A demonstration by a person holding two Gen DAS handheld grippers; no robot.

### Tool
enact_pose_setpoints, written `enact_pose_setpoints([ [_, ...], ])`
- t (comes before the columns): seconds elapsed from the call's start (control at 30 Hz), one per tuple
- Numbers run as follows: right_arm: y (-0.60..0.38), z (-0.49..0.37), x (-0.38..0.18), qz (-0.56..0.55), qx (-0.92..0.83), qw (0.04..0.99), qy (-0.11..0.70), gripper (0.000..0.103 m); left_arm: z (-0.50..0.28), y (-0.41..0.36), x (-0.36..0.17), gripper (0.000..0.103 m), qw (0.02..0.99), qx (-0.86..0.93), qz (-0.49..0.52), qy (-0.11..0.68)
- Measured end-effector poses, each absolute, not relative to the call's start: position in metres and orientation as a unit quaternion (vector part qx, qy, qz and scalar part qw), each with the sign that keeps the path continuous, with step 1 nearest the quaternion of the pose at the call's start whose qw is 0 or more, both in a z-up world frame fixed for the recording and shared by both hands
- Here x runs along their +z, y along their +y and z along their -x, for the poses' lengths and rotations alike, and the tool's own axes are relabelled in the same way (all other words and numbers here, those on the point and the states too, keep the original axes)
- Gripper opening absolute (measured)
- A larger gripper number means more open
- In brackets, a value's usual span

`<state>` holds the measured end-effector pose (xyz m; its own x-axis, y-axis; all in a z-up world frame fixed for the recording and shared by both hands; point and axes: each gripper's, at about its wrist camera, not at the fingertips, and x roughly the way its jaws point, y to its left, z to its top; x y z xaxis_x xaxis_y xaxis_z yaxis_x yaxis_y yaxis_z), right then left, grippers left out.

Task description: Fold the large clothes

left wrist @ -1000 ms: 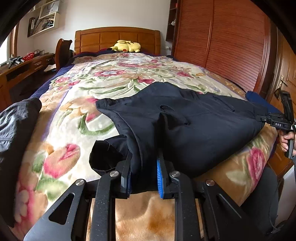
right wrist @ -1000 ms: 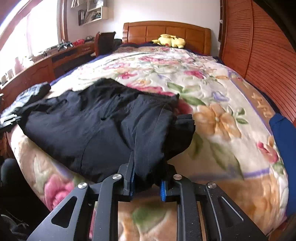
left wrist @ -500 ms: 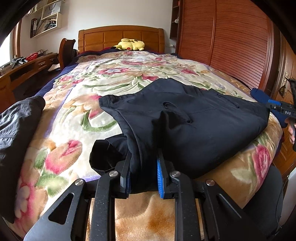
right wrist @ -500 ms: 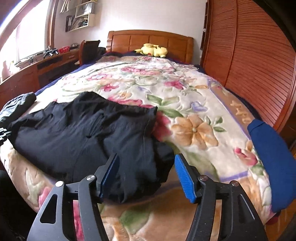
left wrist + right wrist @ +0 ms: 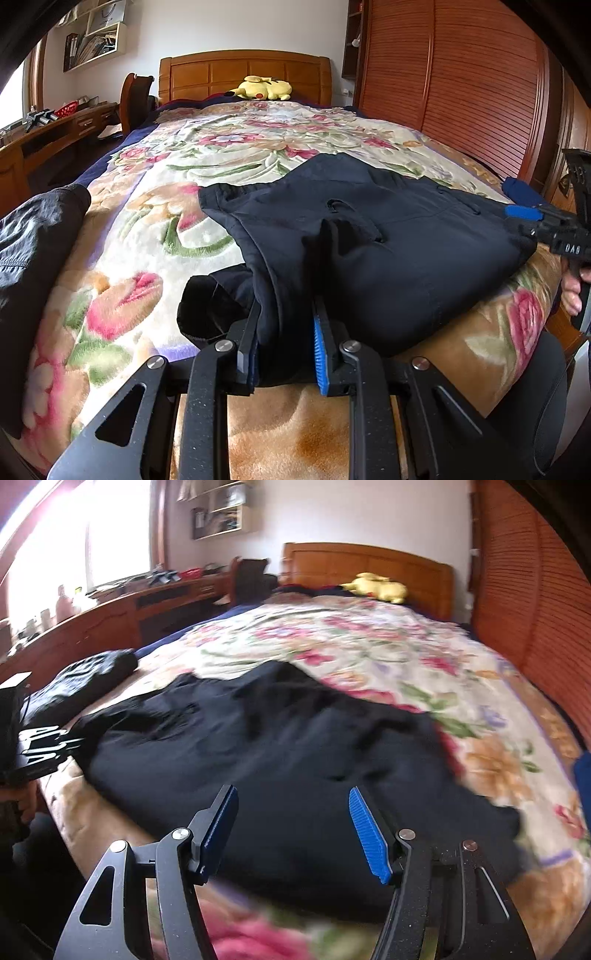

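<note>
Left gripper (image 5: 284,345), black frame with blue ribbed pads: jaws narrow, clamped on a bunched fold at the near edge of the dark navy, folded fabric garment (image 5: 369,240). Cloth fills the gap between the pads and hides most of the left pad.

Right gripper (image 5: 291,834), same build: jaws have just been opening and stand wide apart, released. Nothing is between the pads; the garment's near edge lies beyond and below them, seemingly not touching, though the right wrist view is motion-blurred and contact is hard to judge. In the left wrist view this gripper is cut off at the right frame edge, one blue pad beside the garment's right end, with part of a hand (image 5: 572,291) on its handle.

Garment lies spread across the foot end of the floral plush blanket (image 5: 155,229) on the bed. A rolled cuff or leg end pokes out left of the clamped fold; its inside is too dark to read.

A grey jacket-like cloth (image 5: 33,240) is cropped at the left edge.
</note>
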<state>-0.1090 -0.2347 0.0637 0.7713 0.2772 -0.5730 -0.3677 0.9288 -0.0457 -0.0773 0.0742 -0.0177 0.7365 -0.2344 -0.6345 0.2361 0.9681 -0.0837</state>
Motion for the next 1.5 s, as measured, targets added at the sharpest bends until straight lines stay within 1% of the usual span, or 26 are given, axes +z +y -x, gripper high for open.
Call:
enact_pose_setpoints([
  [0.17, -0.211, 0.082, 0.072, 0.094, 0.196, 0.933, 0.286, 0.064, 0.077, 0.072, -0.019, 0.023, 0.932, -0.122, -0.004, 0.341],
  [0.33, -0.201, 0.013, 0.085, 0.096, 0.205, 0.923, 0.312, 0.064, 0.077, 0.073, -0.02, 0.023, 0.934, -0.121, 0.002, 0.336],
  [0.53, -0.177, -0.072, 0.074, 0.086, 0.218, 0.892, 0.386, 0.064, 0.08, 0.076, -0.021, 0.024, 0.939, -0.121, 0.013, 0.323],
  [0.67, -0.166, -0.114, 0.071, 0.087, 0.206, 0.886, 0.406, 0.064, 0.079, 0.079, -0.018, 0.024, 0.939, -0.128, 0.022, 0.318],
  [0.77, -0.153, -0.144, 0.065, 0.074, 0.203, 0.879, 0.425, 0.064, 0.078, 0.084, -0.015, 0.028, 0.94, -0.132, 0.032, 0.312],
  [0.83, -0.143, -0.16, 0.058, 0.081, 0.198, 0.874, 0.437, 0.064, 0.076, 0.087, -0.013, 0.034, 0.941, -0.133, 0.033, 0.311],
  [0.87, -0.137, -0.168, 0.053, 0.086, 0.194, 0.871, 0.444, 0.062, 0.075, 0.089, -0.011, 0.036, 0.941, -0.133, 0.034, 0.311],
  [0.9, -0.134, -0.176, 0.048, 0.092, 0.194, 0.866, 0.452, 0.055, 0.075, 0.091, -0.011, 0.04, 0.941, -0.132, 0.036, 0.311],
  [0.93, -0.131, -0.179, 0.048, 0.097, 0.195, 0.864, 0.455, 0.051, 0.075, 0.093, -0.011, 0.042, 0.94, -0.133, 0.039, 0.311],
  [0.97, -0.129, -0.184, 0.047, 0.1, 0.197, 0.864, 0.453, 0.038, 0.074, 0.095, -0.01, 0.042, 0.939, -0.136, 0.042, 0.312],
  [1.0, -0.126, -0.187, 0.047, 0.105, 0.197, 0.864, 0.451, 0.023, 0.075, 0.096, -0.01, 0.042, 0.939, -0.137, 0.044, 0.311],
  [1.03, -0.124, -0.189, 0.048, 0.11, 0.199, 0.866, 0.446, 0.016, 0.075, 0.097, -0.01, 0.042, 0.94, -0.136, 0.044, 0.31],
  [1.07, -0.121, -0.19, 0.049, 0.115, 0.2, 0.867, 0.441, 0.011, 0.076, 0.098, -0.01, 0.042, 0.941, -0.135, 0.043, 0.308],
  [1.17, -0.114, -0.194, 0.051, 0.132, 0.182, 0.879, 0.421, 0.009, 0.079, 0.101, -0.006, 0.042, 0.944, -0.131, 0.049, 0.298],
  [1.27, -0.111, -0.198, 0.051, 0.123, 0.162, 0.89, 0.408, 0.009, 0.08, 0.107, -0.003, 0.042, 0.945, -0.128, 0.058, 0.294],
  [1.33, -0.109, -0.197, 0.051, 0.117, 0.153, 0.894, 0.405, 0.012, 0.079, 0.108, -0.003, 0.042, 0.946, -0.127, 0.056, 0.294],
  [1.37, -0.111, -0.198, 0.052, 0.112, 0.152, 0.894, 0.405, 0.018, 0.078, 0.108, -0.002, 0.042, 0.946, -0.125, 0.053, 0.294],
  [1.4, -0.114, -0.198, 0.053, 0.107, 0.147, 0.896, 0.405, 0.03, 0.077, 0.108, -0.001, 0.042, 0.947, -0.123, 0.05, 0.293],
  [1.47, -0.128, -0.195, 0.063, 0.091, 0.145, 0.901, 0.399, 0.044, 0.076, 0.109, 0.002, 0.042, 0.948, -0.12, 0.047, 0.29],
  [1.5, -0.135, -0.192, 0.07, 0.087, 0.147, 0.904, 0.392, 0.046, 0.076, 0.109, 0.002, 0.042, 0.949, -0.12, 0.048, 0.289],
])
